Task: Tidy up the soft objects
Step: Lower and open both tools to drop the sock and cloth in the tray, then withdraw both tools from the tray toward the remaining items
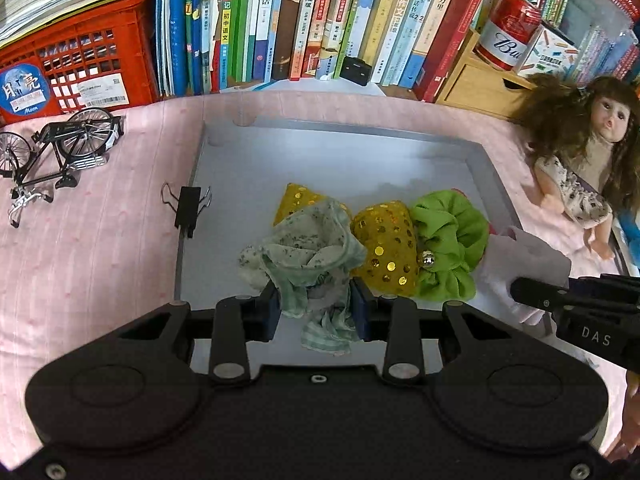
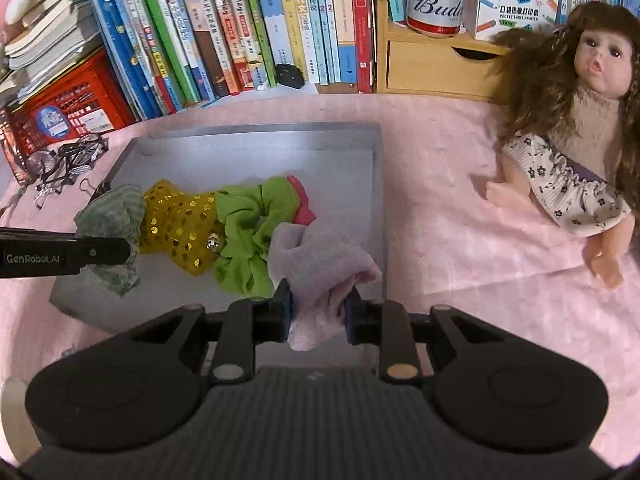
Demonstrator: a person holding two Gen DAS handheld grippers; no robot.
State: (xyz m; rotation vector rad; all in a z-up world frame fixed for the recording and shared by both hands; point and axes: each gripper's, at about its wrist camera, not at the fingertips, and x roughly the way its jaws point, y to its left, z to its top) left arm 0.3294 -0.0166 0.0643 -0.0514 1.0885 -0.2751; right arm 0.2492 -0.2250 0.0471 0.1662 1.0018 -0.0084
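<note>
The step in hand looked like placing: both grippers had soft items inside the grey tray point(image 1: 492, 176), which lay on the pink cloth point(image 1: 100, 264) in front of the bookshelf. The next move would call for spreading the fingers and lifting straight off, so that neither cloth dragged out over the rim or disturbed the row.

The soft things lay in a line across the tray floor, touching one another. The pale pink cloth point(image 2: 320, 252), the bulkiest, sat at the tray's right side near the front, bunched and limp, and the right gripper point(image 2: 318, 312) pinched its near end between its blue pads. Beside it lay the green scrunchie point(image 1: 448, 244), ruffled and carrying a small silver bead. Next came the yellow sequinned pouch point(image 1: 388, 248); a second yellow piece behind it may have been part of the same item, which I could not tell. At the left end the thin green patterned cloth point(image 1: 308, 256) was crumpled, its tail nipped by the left gripper point(image 1: 316, 312), whose fingers were closed on it.
</note>
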